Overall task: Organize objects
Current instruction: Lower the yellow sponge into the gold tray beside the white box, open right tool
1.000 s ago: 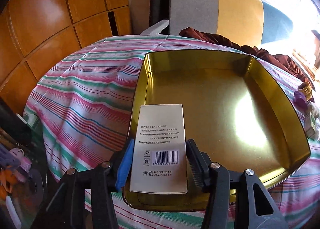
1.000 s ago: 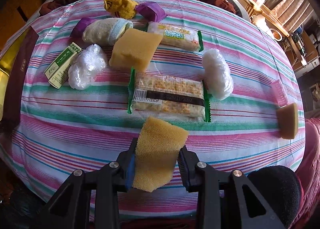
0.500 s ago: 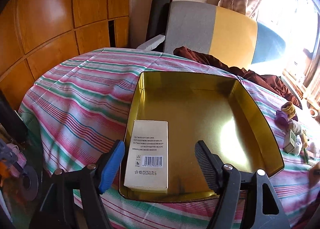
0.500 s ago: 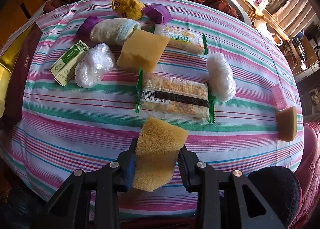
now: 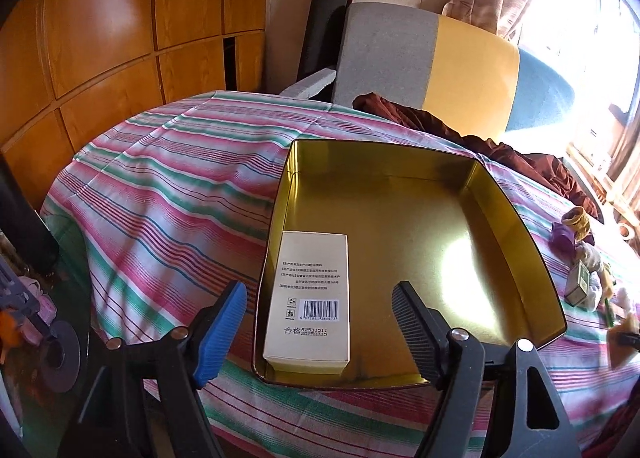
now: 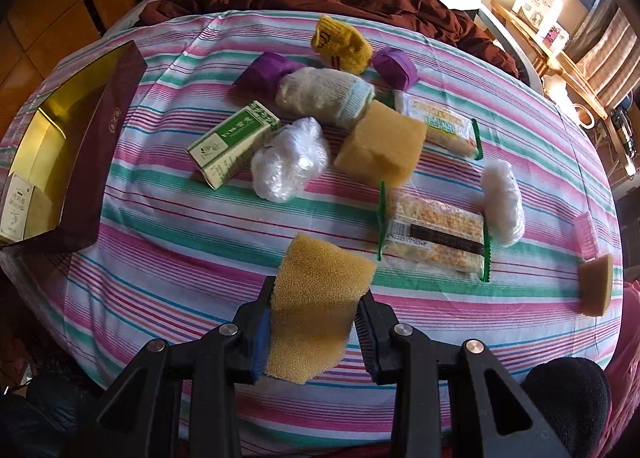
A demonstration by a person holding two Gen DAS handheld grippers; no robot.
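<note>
A gold tin box (image 5: pixel 516 213) lies open on the striped table. A cream carton (image 5: pixel 308 302) with a barcode lies flat in its near left corner. My left gripper (image 5: pixel 316 326) is open and empty, above the box's near edge, clear of the carton. My right gripper (image 6: pixel 314 324) is shut on a yellow sponge (image 6: pixel 316 310) and holds it above the table's near side. The tin box shows at the left of the right wrist view (image 6: pixel 84 153).
Loose items lie across the table: a green carton (image 6: pixel 232 143), two clear plastic wads (image 6: pixel 290 159), a second sponge (image 6: pixel 380 143), two snack packs (image 6: pixel 434 234), rolled socks (image 6: pixel 320 91), a yellow glove (image 6: pixel 340 42), purple wrappers (image 6: pixel 266 67). A third sponge (image 6: pixel 596 284) sits at the right edge.
My left gripper opened, let go of the cream carton in the box and drew back and up. My right gripper, still holding the sponge, shifted left toward the box.
</note>
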